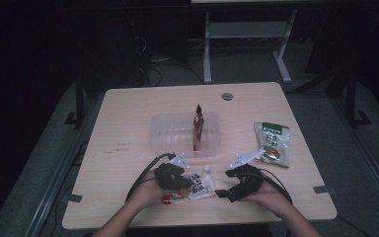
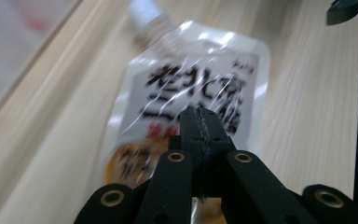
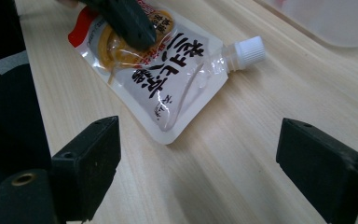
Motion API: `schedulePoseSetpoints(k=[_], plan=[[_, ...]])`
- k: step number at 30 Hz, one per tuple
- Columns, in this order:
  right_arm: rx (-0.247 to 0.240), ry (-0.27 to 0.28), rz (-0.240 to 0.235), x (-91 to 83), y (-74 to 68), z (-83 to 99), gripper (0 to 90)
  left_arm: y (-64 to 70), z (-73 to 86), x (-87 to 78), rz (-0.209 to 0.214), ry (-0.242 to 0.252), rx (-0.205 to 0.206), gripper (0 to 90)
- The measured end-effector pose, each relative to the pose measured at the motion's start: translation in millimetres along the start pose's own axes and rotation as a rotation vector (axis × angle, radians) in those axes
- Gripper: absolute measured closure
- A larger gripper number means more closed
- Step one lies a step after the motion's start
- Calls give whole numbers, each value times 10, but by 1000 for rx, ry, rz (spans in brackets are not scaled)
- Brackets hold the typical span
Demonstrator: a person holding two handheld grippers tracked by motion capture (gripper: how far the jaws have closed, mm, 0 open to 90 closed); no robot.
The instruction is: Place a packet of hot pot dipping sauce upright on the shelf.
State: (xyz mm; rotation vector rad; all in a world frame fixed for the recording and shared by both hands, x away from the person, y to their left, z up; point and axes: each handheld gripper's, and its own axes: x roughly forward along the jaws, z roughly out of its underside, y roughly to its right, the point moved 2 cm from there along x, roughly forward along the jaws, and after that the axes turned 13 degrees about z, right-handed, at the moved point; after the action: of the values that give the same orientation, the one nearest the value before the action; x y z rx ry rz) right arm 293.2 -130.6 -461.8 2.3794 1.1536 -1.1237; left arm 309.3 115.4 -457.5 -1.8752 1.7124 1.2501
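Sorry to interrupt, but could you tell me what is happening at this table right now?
A person at a wooden table works with a gripper in each hand. The left gripper, its jaws together, rests over a spouted pouch lying flat near the table's front edge. The right gripper waits beside it with jaws wide open, holding nothing. Farther back is a clear plastic tub with a red packet propped in it, and a green packet lies to the right.

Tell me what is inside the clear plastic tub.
One red and dark packet stands upright in the tub, leaning near its right side. The rest of the floor looks bare; the packet's print is unreadable.
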Motion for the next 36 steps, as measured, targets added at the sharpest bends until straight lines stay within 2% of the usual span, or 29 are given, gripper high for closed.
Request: schedulePoseSetpoints(k=[1, 5, 6, 9, 10, 11, 16, 20, 21, 25, 36], plan=[[1, 2, -3, 8, -6, 0, 135, -2, 34, -53, -13, 7, -12, 900], [2, -7, -11, 32, -32, -6, 136, -34, 134, -173, -45, -4, -19, 900], [7, -11, -12, 38, -36, -10, 137, -34, 154, -168, -43, 14, -35, 900], [10, -14, -18, 73, -40, -21, 142, -41, 153, -140, -48, 16, -37, 900], [14, -11, -27, 89, -46, -25, 143, -55, 148, -139, -51, -9, -17, 900], [13, -13, -29, 102, -49, -29, 144, -45, 139, -118, -54, 1, -30, 900], [17, -22, -44, 163, -72, -37, 171, -66, 122, -67, -58, -23, -25, 900], [46, -17, -64, 187, -70, -50, 216, -91, 117, -50, -63, -61, -10, 900], [49, -13, -68, 195, -65, -52, 222, -88, 114, -34, -64, -52, -20, 900], [63, -16, -70, 221, -48, -61, 238, -106, 96, -9, -61, -68, -31, 900], [84, -34, -105, 335, -79, -88, 320, -111, 87, -5, -63, -76, -29, 900]])
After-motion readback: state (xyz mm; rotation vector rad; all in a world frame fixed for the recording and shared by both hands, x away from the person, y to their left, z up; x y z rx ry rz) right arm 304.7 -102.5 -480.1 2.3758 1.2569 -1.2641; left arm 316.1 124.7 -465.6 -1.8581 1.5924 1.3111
